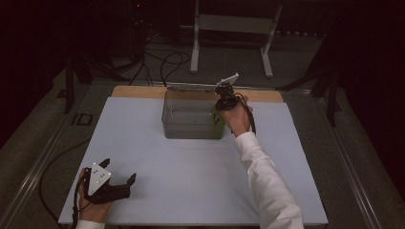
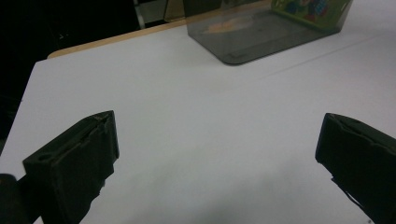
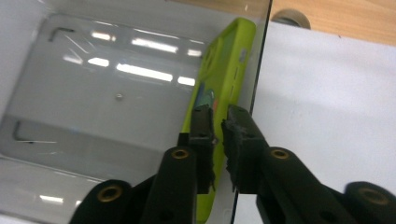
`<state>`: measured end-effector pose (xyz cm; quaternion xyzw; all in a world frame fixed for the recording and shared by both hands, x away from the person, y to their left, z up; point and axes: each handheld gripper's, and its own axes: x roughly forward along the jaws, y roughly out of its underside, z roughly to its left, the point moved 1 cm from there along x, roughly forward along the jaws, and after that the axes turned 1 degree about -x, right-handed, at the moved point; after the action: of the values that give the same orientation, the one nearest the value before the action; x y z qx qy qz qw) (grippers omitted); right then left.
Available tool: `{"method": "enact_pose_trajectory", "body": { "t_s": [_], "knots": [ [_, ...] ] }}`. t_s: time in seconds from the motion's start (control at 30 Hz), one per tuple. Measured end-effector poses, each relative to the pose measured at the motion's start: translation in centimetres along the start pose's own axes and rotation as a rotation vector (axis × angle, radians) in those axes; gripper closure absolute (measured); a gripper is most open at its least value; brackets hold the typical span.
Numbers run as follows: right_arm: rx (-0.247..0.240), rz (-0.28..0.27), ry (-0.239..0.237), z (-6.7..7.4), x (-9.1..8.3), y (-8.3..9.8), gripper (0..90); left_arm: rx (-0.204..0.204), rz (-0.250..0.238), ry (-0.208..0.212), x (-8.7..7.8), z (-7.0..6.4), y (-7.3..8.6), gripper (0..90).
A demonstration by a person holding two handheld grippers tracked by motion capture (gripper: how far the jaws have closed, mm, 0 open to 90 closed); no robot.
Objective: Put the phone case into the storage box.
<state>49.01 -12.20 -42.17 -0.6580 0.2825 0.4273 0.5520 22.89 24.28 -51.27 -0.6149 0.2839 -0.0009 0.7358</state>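
Note:
A clear grey plastic box [image 1: 186, 128] stands at the back middle of the white table top [image 1: 191, 181]. Inside it, a lime-green phone case [image 3: 229, 60] stands on edge against the right wall. My right gripper [image 3: 219, 123] reaches down into the box from above, its jaws shut on the case's upper edge. In the high view the right gripper [image 1: 222, 106] sits over the box's right end, above the green case [image 1: 218, 123]. My left gripper [image 1: 119, 170] rests at the front left corner, open with nothing between its jaws [image 2: 215, 140]. The box [image 2: 261, 37] lies far ahead of it.
A wooden board edge [image 1: 138, 91] shows behind the white top. A thin grey plate [image 1: 191, 87] lies along the box's back rim. Beyond the table are a white stand [image 1: 229, 28] and floor cables [image 1: 162, 62].

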Motion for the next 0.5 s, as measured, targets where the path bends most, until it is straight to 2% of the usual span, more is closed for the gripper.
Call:
{"method": "enact_pose_trajectory", "body": {
  "t_s": [0.17,0.23,0.33,0.5],
  "knots": [
    [-0.017,-0.069,-0.065,-0.3,-0.9,0.8,73.8,0.001,0.002,0.0,0.0,0.0,0.0,0.1],
    [-0.016,-0.098,-0.098,-0.4,-1.4,1.1,68.5,0.001,0.0,0.0,0.0,0.0,0.0,0.1],
    [-0.032,-0.123,-0.11,-0.5,-2.0,1.6,62.3,0.002,0.0,0.0,0.0,0.0,0.0,0.1],
    [-0.049,-0.174,-0.159,-0.8,-2.9,2.6,51.8,0.001,-0.002,-0.001,0.0,0.0,0.0,0.1]
  ]
}}
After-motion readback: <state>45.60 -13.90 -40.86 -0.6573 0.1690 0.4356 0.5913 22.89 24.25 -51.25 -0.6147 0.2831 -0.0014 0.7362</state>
